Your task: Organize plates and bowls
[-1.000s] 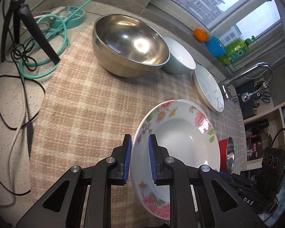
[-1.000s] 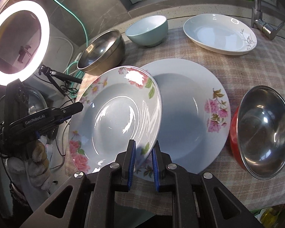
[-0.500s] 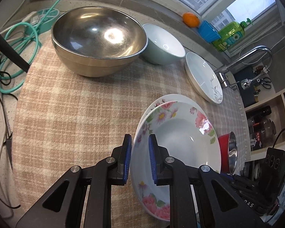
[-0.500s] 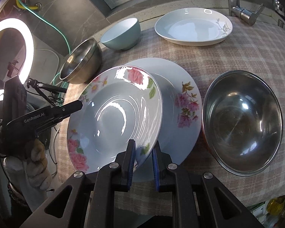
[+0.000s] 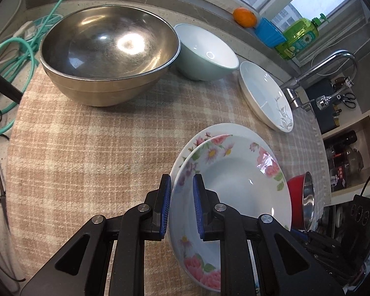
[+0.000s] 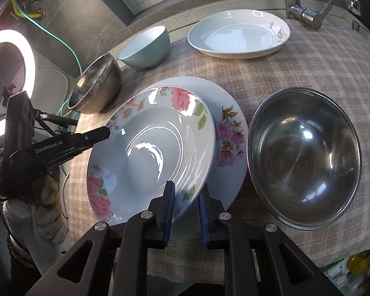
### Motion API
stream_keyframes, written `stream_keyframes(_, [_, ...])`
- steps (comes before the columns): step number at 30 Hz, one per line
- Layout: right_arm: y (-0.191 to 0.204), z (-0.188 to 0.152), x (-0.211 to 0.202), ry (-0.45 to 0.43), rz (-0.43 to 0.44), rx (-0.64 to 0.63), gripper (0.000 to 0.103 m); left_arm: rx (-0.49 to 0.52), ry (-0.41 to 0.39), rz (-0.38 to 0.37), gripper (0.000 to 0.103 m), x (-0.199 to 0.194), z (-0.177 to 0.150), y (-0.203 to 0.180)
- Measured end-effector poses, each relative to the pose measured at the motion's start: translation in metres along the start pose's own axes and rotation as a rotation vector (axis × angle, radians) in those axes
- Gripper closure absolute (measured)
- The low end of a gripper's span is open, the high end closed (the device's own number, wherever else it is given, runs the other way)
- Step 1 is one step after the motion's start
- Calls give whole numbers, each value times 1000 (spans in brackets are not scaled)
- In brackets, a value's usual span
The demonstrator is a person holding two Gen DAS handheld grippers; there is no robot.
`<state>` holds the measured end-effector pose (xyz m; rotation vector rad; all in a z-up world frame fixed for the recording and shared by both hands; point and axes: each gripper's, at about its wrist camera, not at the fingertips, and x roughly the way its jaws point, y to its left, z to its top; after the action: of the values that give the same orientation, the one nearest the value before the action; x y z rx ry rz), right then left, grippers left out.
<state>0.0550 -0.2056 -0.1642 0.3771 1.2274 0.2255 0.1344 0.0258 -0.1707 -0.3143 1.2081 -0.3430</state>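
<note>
We hold the rose plate (image 6: 145, 153) by opposite rims | left gripper (image 5: 181, 207) and right gripper (image 6: 186, 209) fingers clamped on it | over the bigger plate (image 6: 230, 133), likely for stacking | contact unclear

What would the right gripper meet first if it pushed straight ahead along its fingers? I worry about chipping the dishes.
The right gripper is already shut on the rose plate. Straight on, it would probably press that rim into the larger flowered plate underneath.

Both wrist views close, angled down, sharing floral plate (image 5: 234, 185) (image 6: 150, 155).
</note>
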Motion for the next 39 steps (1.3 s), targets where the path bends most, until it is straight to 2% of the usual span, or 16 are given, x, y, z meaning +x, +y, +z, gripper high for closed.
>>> stream_keyframes(8, [1, 0, 6, 2, -19, 15, 85, 29, -18, 29, 87, 3, 3, -6])
stream_keyframes(22, [2, 0, 7, 8, -52, 25, 80, 45, -23, 14, 87, 8, 12, -11])
stream_keyframes(28, [4, -4, 2, 5, -64, 21, 73, 41, -30, 4, 87, 8, 15, -12])
stream_keyframes(39, [9, -12, -15, -7, -38, -3, 73, 46, -80, -16, 87, -20, 15, -15])
